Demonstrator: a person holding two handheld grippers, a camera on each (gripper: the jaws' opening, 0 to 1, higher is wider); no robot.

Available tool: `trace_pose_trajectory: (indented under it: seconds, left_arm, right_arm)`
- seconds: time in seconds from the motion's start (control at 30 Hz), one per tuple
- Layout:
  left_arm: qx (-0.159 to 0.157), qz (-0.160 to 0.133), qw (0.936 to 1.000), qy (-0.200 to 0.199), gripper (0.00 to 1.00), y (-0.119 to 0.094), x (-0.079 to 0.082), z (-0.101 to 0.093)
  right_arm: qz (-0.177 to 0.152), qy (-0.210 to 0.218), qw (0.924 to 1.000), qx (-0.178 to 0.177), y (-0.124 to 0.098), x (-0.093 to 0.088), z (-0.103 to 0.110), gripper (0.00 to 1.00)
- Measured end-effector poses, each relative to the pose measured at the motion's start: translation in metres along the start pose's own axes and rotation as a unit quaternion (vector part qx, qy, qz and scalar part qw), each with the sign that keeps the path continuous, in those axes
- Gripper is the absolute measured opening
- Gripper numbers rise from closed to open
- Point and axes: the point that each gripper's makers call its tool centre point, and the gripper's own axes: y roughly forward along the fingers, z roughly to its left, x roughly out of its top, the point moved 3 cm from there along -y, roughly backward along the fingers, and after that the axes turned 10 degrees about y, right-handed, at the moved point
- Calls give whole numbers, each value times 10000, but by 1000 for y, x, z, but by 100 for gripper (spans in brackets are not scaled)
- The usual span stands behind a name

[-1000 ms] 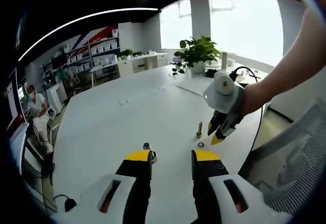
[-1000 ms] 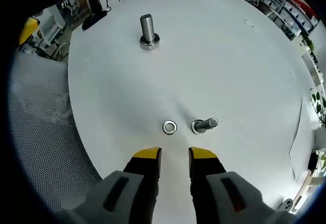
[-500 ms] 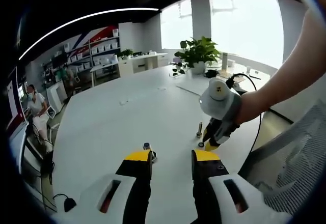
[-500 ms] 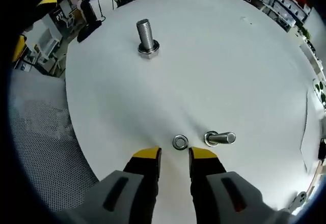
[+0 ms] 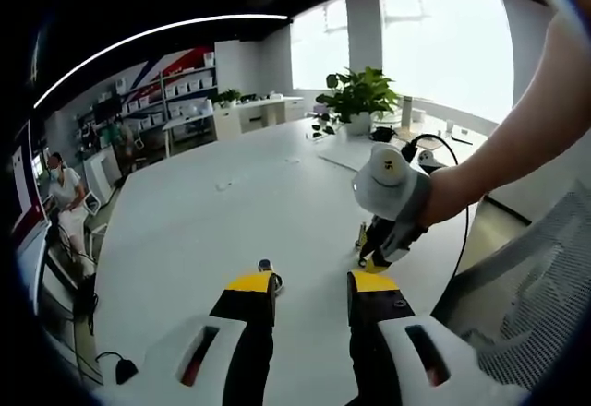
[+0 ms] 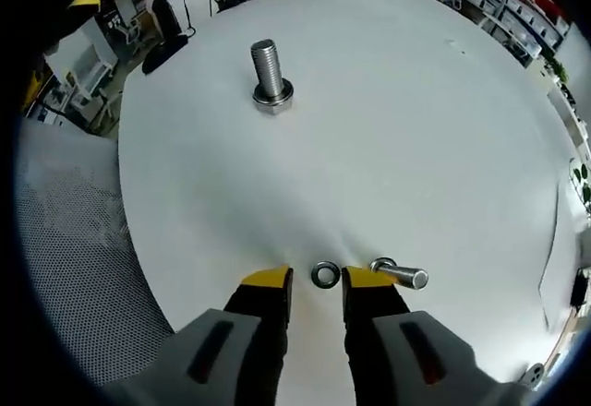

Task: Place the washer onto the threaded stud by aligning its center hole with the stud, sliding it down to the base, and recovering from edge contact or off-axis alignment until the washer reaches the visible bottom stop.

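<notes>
A small steel washer [image 6: 325, 274] lies flat on the white table [image 6: 397, 120], right between the yellow tips of my right gripper [image 6: 316, 279], which stands open around it. Just right of it a threaded stud [image 6: 400, 273] stands on its head. A second stud [image 6: 270, 76] stands farther off near the table edge; the same stud [image 5: 267, 269] shows just beyond my left gripper [image 5: 312, 282], which is open and holds nothing. In the left gripper view the right gripper [image 5: 380, 249] hangs low over the table, its tips beside the first stud [image 5: 361, 234].
A person's arm [image 5: 526, 120] reaches in from the right. A mesh chair [image 6: 65, 240] sits past the table edge. A potted plant [image 5: 358, 97] and cables stand at the far end. A seated person [image 5: 65, 194] is at the left.
My right gripper has moved down and forward to the washer, which now lies between its tips instead of ahead of them. The left gripper has stayed still.
</notes>
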Motion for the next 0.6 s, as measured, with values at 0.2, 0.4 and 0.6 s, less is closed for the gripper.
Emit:
trace_pose_trajectory:
  seconds: [0.2, 0.4, 0.6]
  left_arm:
    - [6, 0, 10000, -4, 29, 0, 0, 1]
    - [2, 10, 10000, 12, 29, 0, 0, 0]
    - [3, 19, 10000, 44, 29, 1, 0, 0]
  right_arm:
    - [44, -348, 9993, 116, -1, -3, 4, 14]
    - [139, -571, 9974, 408, -4, -12, 10, 16]
    - [345, -955, 9940, 400, -7, -19, 5, 19]
